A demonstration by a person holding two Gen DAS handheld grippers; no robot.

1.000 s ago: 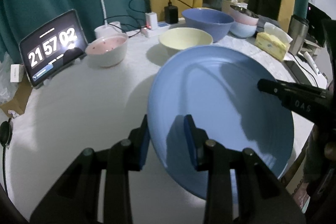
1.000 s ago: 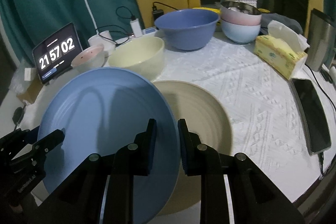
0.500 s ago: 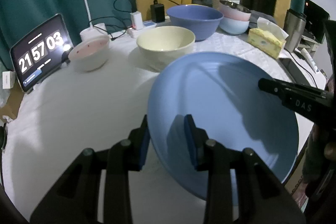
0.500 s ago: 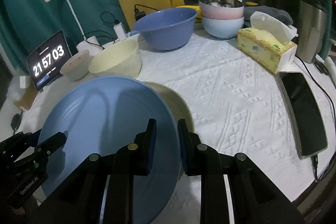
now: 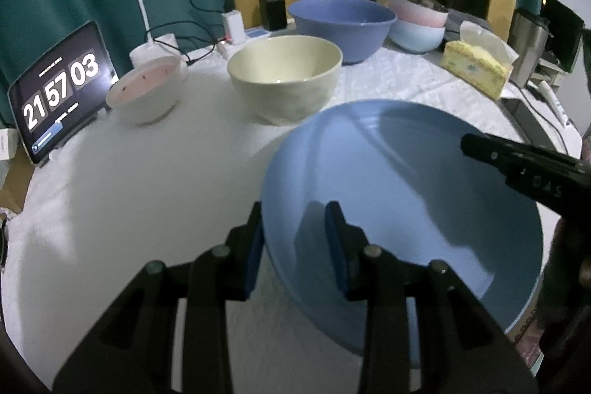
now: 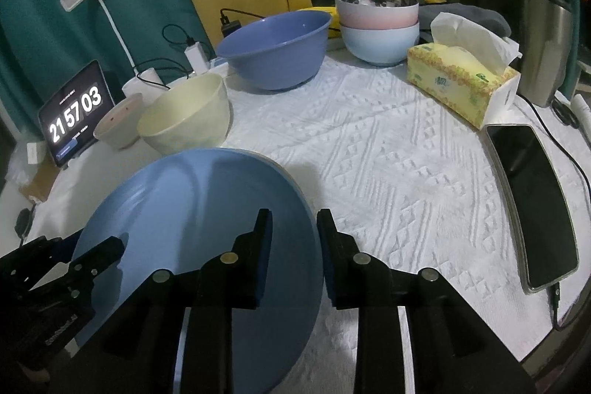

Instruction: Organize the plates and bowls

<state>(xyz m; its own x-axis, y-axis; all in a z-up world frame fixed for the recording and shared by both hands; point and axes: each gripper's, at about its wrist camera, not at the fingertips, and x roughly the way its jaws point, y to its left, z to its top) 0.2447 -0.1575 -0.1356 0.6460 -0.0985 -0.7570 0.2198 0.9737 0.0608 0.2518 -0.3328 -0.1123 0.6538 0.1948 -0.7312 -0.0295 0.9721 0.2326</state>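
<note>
A: State of the left gripper (image 5: 293,239)?

B: Its jaws straddle the near left rim of the blue plate (image 5: 402,209), one blue pad outside the rim and one over the inner face. The outer pad lies against the rim; I cannot tell whether the inner pad presses. I record it as gripping the plate.

A: And the right gripper (image 6: 293,246)?

B: Its jaws are opening. The right rim of the same blue plate (image 6: 192,228) passes between them, and in the right wrist view a gap shows on both sides of the rim, so the pads no longer press on it.

A: Location of the plate?

B: Low over the white patterned tablecloth (image 6: 399,165), at the near edge of the table. A thin pale edge shows along its far rim at 1 o'clock; what that edge belongs to cannot be determined.

A: Other tableware?

B: From the plate in the left wrist view: a cream bowl (image 5: 284,80) at 11 o'clock, close to the plate's far rim but apart from it; a small pink-lined bowl (image 5: 146,91) at 10 o'clock, well apart; a large blue bowl (image 5: 341,26) at 12 o'clock, behind the cream bowl. At 1 o'clock, a pink bowl (image 6: 376,12) sits nested in a pale blue bowl (image 6: 380,43).

A: Non-task items?

B: A tissue box (image 6: 458,80), a phone (image 6: 532,205) and a clock display (image 5: 61,91).
</note>
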